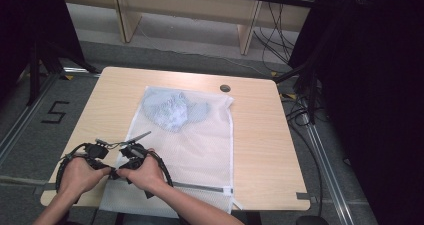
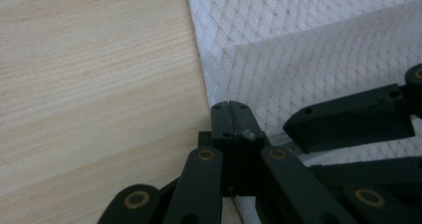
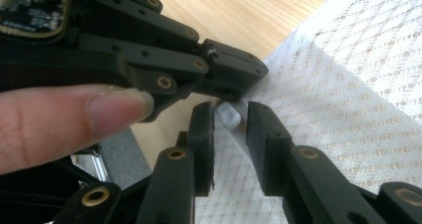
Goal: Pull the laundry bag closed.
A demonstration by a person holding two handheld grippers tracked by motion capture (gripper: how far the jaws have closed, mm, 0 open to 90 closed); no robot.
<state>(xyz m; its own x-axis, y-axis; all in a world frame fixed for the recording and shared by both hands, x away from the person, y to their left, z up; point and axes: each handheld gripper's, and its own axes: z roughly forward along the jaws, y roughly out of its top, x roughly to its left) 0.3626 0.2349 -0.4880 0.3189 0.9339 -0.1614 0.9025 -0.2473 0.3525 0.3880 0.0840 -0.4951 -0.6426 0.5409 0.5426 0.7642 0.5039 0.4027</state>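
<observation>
**High view first: both tools at the near-left corner of the mesh bag, zipper pull about to be taken**

High view: white mesh laundry bag (image 1: pixel 200 145) lies flat on the worktop (image 1: pixel 260 135), bluish garment (image 1: pixel 172 110) inside it at the far end. Zipper (image 1: pixel 200 187) runs along the near edge. Left tool (image 1: pixel 102 147) and right tool (image 1: pixel 132 150) sit just beside each other at the bag's near-left corner, hands (image 1: pixel 145 171) close together behind them.

Left gripper view: left tool's jaws pressed together on the bag's edge seam, right at the fabric/worktop boundary. Mesh runs off ahead and to the right of the tips. Right tool's jaw (image 2: pixel 348 119) comes in from the right, close by.

Right gripper view: right tool spread, jaws either side of a small white zipper pull (image 3: pixel 230 115), not yet closed on it. Left tool's tips (image 3: pixel 234 67) sit just ahead, touching the same edge. A finger (image 3: pixel 64 117) shows at left.

My read on doing it well:
- keep the left pinch firm as anchor, fabric taut
- seat the pull deep between the pads before closing; it's small and could slip out
- then draw along the zipper line, away from the left tool, low to the worktop
- risk: mesh snagging in the slider if the edge goes slack
</observation>
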